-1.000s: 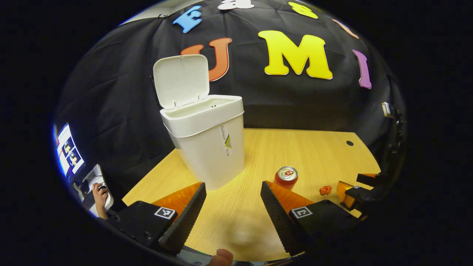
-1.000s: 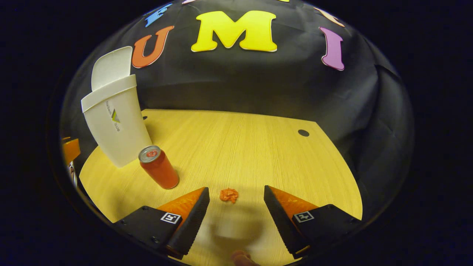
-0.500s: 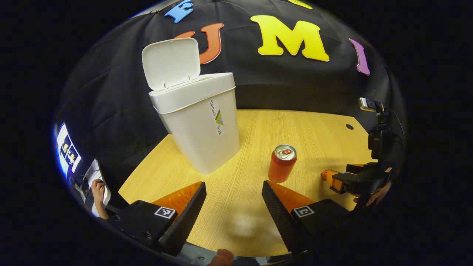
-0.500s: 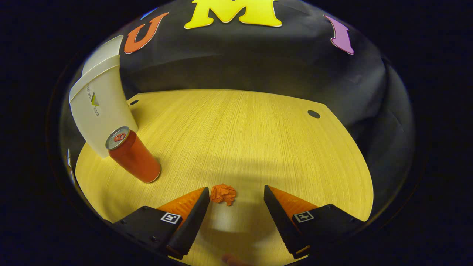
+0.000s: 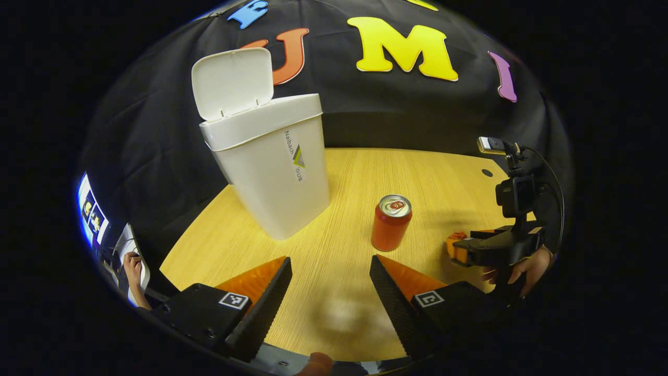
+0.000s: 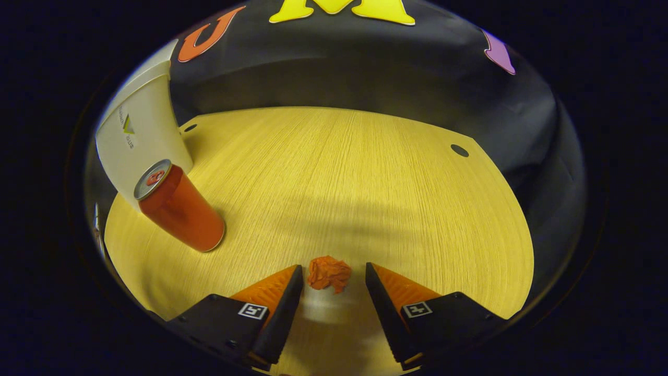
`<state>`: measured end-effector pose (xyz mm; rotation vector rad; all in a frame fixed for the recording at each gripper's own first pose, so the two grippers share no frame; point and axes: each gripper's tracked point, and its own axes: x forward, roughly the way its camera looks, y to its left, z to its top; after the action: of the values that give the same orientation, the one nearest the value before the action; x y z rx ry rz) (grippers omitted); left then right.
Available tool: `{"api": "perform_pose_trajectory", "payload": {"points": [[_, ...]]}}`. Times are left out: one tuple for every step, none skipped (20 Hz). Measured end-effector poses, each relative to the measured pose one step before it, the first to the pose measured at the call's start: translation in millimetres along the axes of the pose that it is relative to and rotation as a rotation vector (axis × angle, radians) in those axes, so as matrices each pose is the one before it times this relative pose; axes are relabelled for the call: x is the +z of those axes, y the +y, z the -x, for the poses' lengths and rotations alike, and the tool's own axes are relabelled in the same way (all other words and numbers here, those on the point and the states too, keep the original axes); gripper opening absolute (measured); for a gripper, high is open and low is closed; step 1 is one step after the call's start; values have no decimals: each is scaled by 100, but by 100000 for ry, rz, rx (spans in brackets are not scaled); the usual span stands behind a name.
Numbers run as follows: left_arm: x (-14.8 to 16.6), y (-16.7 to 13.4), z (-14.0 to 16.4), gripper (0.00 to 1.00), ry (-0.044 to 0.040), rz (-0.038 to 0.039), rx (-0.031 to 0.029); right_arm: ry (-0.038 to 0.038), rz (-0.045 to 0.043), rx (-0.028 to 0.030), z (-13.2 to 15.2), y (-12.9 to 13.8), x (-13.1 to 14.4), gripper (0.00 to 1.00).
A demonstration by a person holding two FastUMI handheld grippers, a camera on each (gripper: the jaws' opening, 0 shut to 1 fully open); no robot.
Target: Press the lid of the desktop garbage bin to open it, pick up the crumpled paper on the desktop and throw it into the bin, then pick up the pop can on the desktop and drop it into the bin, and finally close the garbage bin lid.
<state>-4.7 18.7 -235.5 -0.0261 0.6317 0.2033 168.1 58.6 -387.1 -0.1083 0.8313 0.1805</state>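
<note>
The white bin (image 5: 271, 172) stands at the back left of the wooden table with its lid (image 5: 232, 81) flipped up. A red pop can (image 5: 391, 224) stands upright to its right. My left gripper (image 5: 329, 261) hovers open over the near table, holding nothing. In the right gripper view, the crumpled orange paper (image 6: 329, 272) lies on the table between the tips of my right gripper (image 6: 333, 267), whose jaws are still apart and straddle it. The can (image 6: 177, 209) and bin (image 6: 141, 141) sit to its left. The left gripper view shows the right gripper (image 5: 469, 250) low by the paper (image 5: 458, 236), held by a hand.
The table (image 6: 339, 172) has two round cable holes, one at back right (image 6: 460, 150) and one by the bin (image 6: 190, 127). A lit monitor (image 5: 90, 214) and a person's hand (image 5: 133, 261) lie beyond the table's left edge.
My right gripper has come down and forward onto the paper, and its fingers have narrowed around it. The left gripper has drawn back from the bin and sits lower.
</note>
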Motion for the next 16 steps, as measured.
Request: {"api": "perform_pose_trajectory", "payload": {"points": [[6,43,53,99,10,529,-144,398,-669,-345,-162,-121,-73,70],[5,178,-40,99,-236,307,17,522,-590,344,47,87,42,64],[86,29,11,99,-110,45,-319,643,-520,690,-82,163,-101,61],[-55,33,84,99,-163,41,-447,141,-278,703,-104,100,88,60],[-11,-88,24,99,66,-9,-620,276,276,-2357,-14,-643,182,60],[-44,-1,124,99,32,-346,-349,323,-625,149,22,-19,11,50],[9,22,62,99,-122,-726,-399,641,-1331,1790,-1,363,32,41],[19,123,129,99,-172,-850,43,696,-637,572,-41,81,-60,41],[13,133,79,99,-224,-596,-5,337,-275,126,-36,-23,14,41],[27,35,140,99,-120,-156,-260,299,-216,466,-31,24,4,40],[3,142,55,100,-108,-151,-13,324,-218,726,-124,94,-133,41],[67,65,108,99,-244,-338,-239,679,610,-1593,-1091,-257,-733,41],[81,172,162,99,-472,-396,78,-139,-22,232,829,148,747,21],[149,84,194,99,-547,-211,-237,435,783,83,21,13,-23,21],[129,185,86,99,-517,-376,75,-87,96,373,184,73,139,21],[115,185,96,99,-442,-374,-20,97,-541,200,164,50,81,21]]}}
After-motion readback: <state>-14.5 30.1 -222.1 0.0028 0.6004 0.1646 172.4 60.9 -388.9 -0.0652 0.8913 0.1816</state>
